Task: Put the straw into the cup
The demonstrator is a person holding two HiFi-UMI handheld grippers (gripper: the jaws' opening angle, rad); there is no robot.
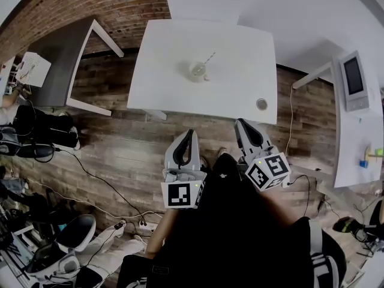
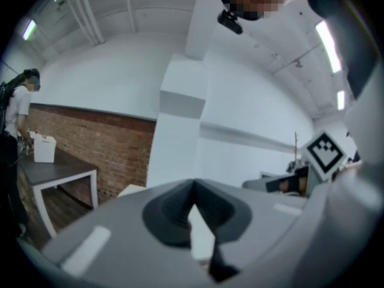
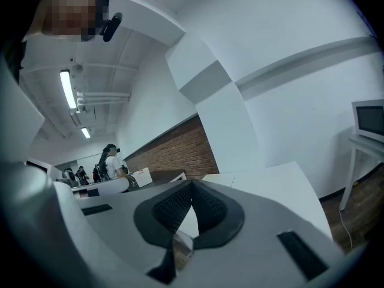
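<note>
The cup (image 1: 197, 71) stands near the middle of the white table (image 1: 240, 89), and the straw (image 1: 209, 58) slants up and to the right from its rim. From the head view we cannot tell whether its lower end sits inside the cup or just behind it. A small round thing (image 1: 261, 104), too small for us to identify, lies near the table's front right corner. We hold both grippers well short of the table, over the wood floor (image 1: 120, 155) and close to the body, with their tips aimed at the near edge. The left gripper (image 1: 192, 132) leans slightly right, and the right gripper (image 1: 240, 122) leans slightly left. In the left gripper view the left gripper's (image 2: 193, 186) dark pads meet at their tips with nothing between them. The right gripper (image 3: 192, 183) shows the same in its own view, closed and empty. The only print we can make out is the black-and-white square pattern on each marker cube (image 1: 183, 194). To the left stands a dark table (image 1: 57, 65) before a brick wall (image 1: 90, 2), and it carries a white box (image 1: 33, 68) whose print is too blurred to read. A screen (image 1: 354, 78) sits on a white desk at the right, cut off by the frame.
</note>
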